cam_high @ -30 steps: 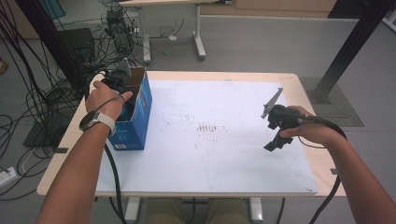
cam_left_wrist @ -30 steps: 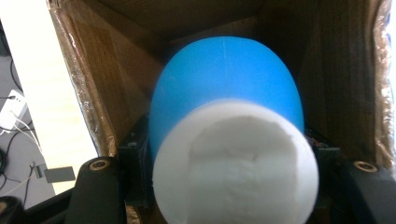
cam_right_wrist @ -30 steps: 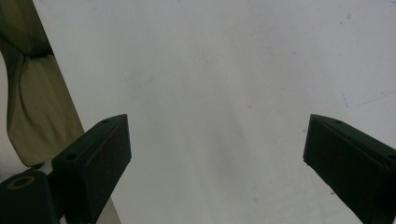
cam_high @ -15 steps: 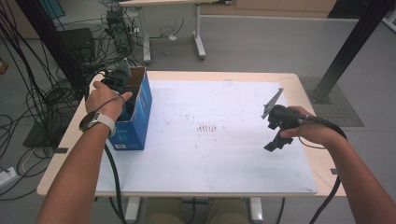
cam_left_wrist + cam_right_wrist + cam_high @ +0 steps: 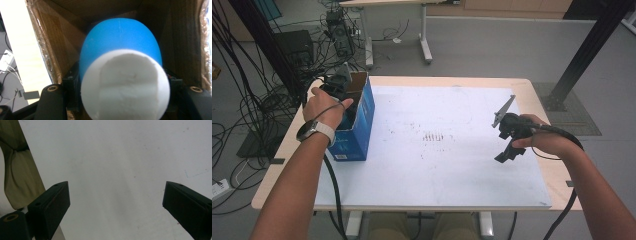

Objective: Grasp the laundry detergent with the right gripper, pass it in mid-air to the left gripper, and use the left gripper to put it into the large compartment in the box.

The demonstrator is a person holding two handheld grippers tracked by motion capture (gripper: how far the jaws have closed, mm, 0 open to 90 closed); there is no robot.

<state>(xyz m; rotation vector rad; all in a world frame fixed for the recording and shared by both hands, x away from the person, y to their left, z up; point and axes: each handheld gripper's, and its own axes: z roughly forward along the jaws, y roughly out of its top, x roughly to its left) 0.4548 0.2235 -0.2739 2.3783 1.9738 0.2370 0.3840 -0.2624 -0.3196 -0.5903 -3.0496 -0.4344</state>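
High view puts the left gripper [image 5: 343, 95] down inside the blue cardboard box [image 5: 360, 125] at the table's [image 5: 532, 92] left edge, unmoved over the last second, while the right gripper [image 5: 507, 145] hangs over the white mat [image 5: 437, 170]. Left gripper view has the fingers clamped on a blue-and-white foam cylinder [image 5: 122, 75] inside the box, so I judge it is about to be lifted out or dropped. Right gripper view shows its fingers [image 5: 50, 207] spread wide and empty.

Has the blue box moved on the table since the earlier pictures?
No. The blue box sits at the same left edge of the white sheet, with the left gripper inside it.
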